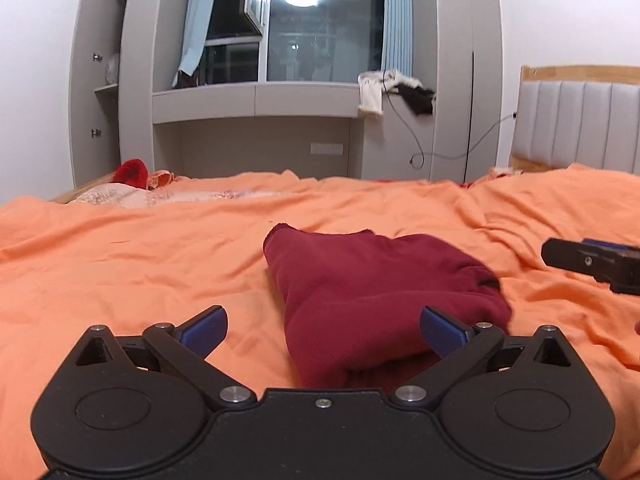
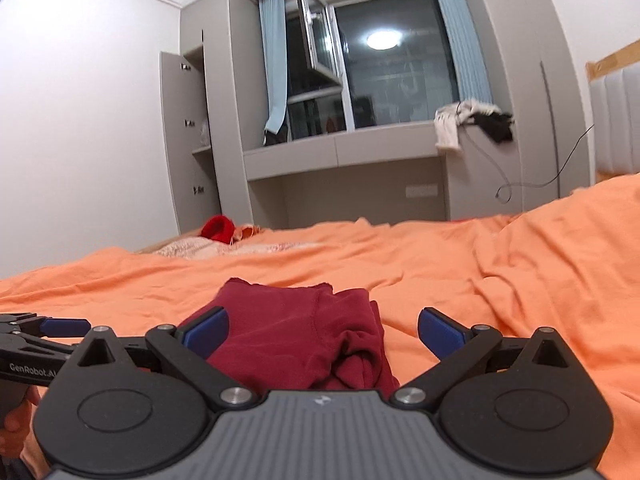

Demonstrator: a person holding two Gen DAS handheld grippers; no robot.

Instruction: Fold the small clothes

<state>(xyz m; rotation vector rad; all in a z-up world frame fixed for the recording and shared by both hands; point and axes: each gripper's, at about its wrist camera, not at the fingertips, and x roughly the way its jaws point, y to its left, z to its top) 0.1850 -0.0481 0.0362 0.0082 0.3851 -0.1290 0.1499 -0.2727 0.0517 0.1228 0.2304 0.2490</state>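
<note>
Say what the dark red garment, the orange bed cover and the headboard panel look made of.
Dark red garment: soft matte knit, probably cotton; fine ribbed weave. Orange bed cover: thin matte woven cloth, creased all over. Headboard panel: grey padded leather or vinyl, slight sheen, in a wooden frame.

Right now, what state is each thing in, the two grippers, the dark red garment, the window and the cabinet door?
Left gripper: open, empty.
Right gripper: open, empty.
Dark red garment: folded, lying on the orange bedsheet.
Window: sash swung open.
Cabinet door: open.
</note>
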